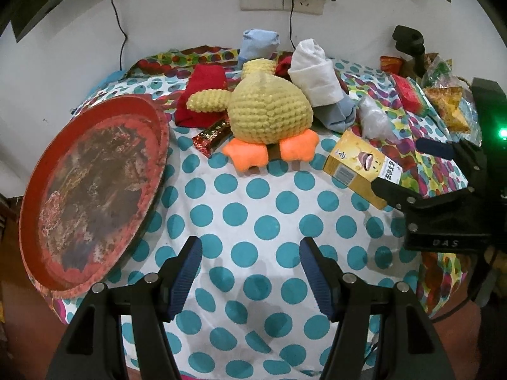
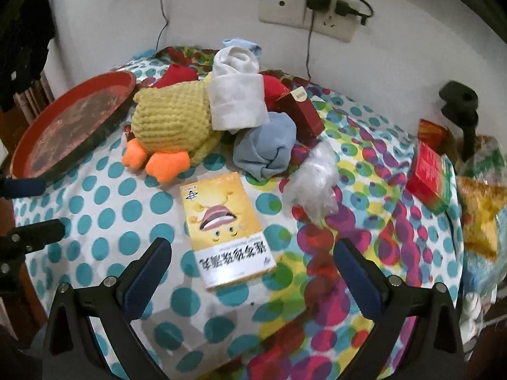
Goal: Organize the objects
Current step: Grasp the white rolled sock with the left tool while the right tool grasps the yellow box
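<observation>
On the dotted cloth (image 1: 253, 202): one red tray (image 1: 92, 186), one yellow knitted duck (image 2: 172, 120), one yellow box (image 2: 226, 228), one white sock roll (image 2: 236, 95), and apparently two blue ones, the far one (image 1: 258, 44) partly hidden. Left gripper (image 1: 250, 247): fingers spread wide, empty, above bare cloth. Right gripper (image 2: 250, 253): fingers spread wide, straddling the box's near end, not touching.

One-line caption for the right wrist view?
Open right gripper poised over yellow box beside plush duck.
</observation>
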A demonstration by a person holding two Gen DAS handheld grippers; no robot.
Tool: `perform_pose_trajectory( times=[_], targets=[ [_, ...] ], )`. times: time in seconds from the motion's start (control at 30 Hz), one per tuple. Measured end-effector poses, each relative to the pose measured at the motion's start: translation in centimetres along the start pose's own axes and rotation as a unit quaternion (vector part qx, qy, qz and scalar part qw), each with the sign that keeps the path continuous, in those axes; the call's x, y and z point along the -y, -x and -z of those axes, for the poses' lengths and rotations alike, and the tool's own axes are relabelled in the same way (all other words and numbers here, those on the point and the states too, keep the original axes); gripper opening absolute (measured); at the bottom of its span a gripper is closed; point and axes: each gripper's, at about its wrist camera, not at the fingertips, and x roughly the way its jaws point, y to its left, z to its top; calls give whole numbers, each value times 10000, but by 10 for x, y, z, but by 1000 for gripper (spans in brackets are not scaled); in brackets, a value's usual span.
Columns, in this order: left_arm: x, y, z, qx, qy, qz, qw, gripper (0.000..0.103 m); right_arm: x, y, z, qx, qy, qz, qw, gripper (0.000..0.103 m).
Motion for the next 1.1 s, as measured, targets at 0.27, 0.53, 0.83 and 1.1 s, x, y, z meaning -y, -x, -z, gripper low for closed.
perform_pose_trajectory(
  times=[0.27,0.53,0.83,1.1],
  targets=[
    [3,-9,-11,40,-33,-1,10000,66,-6,-18,-2,-41,235,-204,9995,99],
    [16,-17,-21,52,-214,83,9997,66,-6,-28,-1,-51,204,-251,9995,96],
    [26,-19,-45,258,-396,238,9986,66,-4,-38,-2,-65,128,-453,9989,72],
    [41,-30,-63,273,-488,222,9982,66,-1,-40,-4,141,22,-377,9992,51]
  ],
)
